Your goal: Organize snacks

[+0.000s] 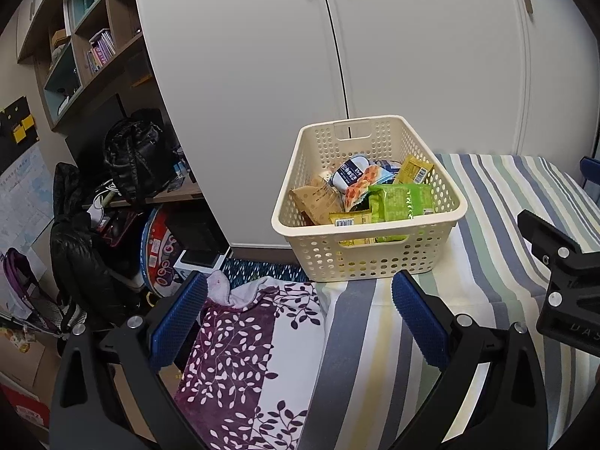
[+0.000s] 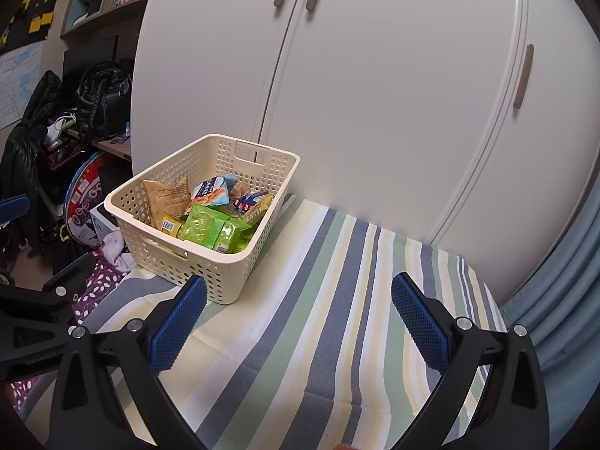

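Your left claw (image 1: 300,322) hangs released, nothing in it, low in front of the basket (image 1: 369,225), over the leaf-print blanket (image 1: 243,356). Basket sits on the striped sheet (image 2: 337,300) w/ snack packets (image 1: 401,200) piled inside, green ones on top. Right claw (image 2: 300,322), also spread wide & empty, is to the basket's right. Risk, imo: soft bedding under the basket, so a nudge on its rim could tip it & spill packets off the bed edge.

A home bedroom: a bed under a striped blue, green and yellow sheet (image 2: 318,300), tall white wardrobe doors (image 2: 375,93), wooden wall shelves holding books (image 1: 93,48), black padded jackets (image 1: 75,255) heaped beside a cluttered desk (image 1: 176,193)
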Available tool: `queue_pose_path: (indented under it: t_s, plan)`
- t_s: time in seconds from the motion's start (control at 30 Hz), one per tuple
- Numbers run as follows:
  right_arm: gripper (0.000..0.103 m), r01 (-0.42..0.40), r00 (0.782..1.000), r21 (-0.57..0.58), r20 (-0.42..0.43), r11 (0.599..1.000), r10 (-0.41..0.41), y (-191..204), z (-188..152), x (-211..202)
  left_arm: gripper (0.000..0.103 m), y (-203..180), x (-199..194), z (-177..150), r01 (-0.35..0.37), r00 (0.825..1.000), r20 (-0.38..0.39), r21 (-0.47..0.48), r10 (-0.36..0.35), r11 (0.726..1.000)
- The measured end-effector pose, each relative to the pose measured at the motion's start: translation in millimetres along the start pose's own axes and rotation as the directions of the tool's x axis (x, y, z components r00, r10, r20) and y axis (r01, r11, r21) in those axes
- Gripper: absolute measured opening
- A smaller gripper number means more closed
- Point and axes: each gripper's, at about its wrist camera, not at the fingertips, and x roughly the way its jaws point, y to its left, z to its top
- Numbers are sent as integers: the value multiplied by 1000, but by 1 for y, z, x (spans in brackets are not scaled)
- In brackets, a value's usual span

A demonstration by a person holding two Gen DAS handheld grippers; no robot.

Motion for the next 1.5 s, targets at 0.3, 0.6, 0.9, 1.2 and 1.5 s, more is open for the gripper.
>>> queue_pose_path:
  t_s: [0.3,0.6,0.9,1.2,1.5]
  plan:
    - [98,7,1000,-48,1,999,-7,11,0,-4,100,-1,-1,-6,-18,1000,-16,22,19,1000]
    - [98,6,1000,-82,-7,997,-7,20,0,-2,100,3,2,-8,-36,999,-26,29,37,999]
    - [98,2,1000,-78,-15,997,-3,20,0,2,100,1,5,-9,-32,999,-28,38,33,999]
    - [98,4,1000,-79,-25,997,-6,22,-1,8,100,0,6,-8,-32,999,-33,39,34,999]
    - [98,-3,1000,-85,-28,996,0,25,1,11,100,3,9,-9,-30,999,-36,40,31,999]
